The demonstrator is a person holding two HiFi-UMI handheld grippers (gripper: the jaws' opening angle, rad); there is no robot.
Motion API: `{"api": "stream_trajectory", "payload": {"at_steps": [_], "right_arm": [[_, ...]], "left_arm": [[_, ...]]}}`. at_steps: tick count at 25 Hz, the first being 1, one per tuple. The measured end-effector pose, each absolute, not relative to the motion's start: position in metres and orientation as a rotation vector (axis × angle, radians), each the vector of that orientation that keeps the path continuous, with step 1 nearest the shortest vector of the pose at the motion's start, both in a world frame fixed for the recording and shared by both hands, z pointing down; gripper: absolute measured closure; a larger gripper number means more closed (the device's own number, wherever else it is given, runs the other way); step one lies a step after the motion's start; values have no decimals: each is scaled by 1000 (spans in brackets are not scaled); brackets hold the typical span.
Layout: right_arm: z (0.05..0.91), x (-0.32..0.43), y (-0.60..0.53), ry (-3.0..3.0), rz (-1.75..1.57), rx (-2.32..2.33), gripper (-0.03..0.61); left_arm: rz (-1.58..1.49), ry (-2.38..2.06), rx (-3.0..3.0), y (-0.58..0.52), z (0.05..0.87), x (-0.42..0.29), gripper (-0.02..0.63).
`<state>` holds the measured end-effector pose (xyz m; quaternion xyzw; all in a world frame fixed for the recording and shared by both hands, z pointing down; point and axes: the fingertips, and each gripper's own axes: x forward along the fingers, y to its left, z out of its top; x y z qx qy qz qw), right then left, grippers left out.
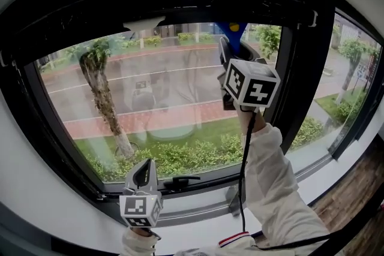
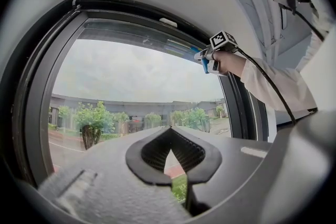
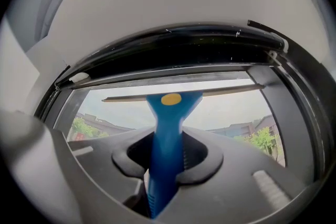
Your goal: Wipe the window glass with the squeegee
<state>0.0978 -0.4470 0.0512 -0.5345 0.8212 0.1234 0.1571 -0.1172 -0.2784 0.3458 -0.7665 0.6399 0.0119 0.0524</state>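
Right gripper view: right gripper [image 3: 165,165] jaws are clamping blue plastic squeegee [image 3: 167,123] near top of window glass [image 3: 226,113]; left gripper [image 2: 170,165] jaws are sitting together, empty.

The right hand-held gripper [image 3: 167,157] is up at the top right of the window glass [image 1: 162,99]. The squeegee [image 3: 167,128] stands between its jaws, blade running across just beneath the window frame [image 1: 180,3]. The left hand-held gripper [image 1: 144,174] is low and left of centre, before the sill [image 1: 198,213], beside the window handle [image 1: 180,180].
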Motion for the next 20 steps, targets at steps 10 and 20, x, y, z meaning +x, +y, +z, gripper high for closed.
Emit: {"api": "stream_trajectory", "payload": {"at_steps": [10,20], "right_arm": [[59,98,-447,2343,327,-1554,471],[83,100,-447,2375,281,-1583,471]], "left_arm": [[17,1984,-2324,-268,354,-130,614],[-15,1968,-2351,-264,362,-123,614]]}}
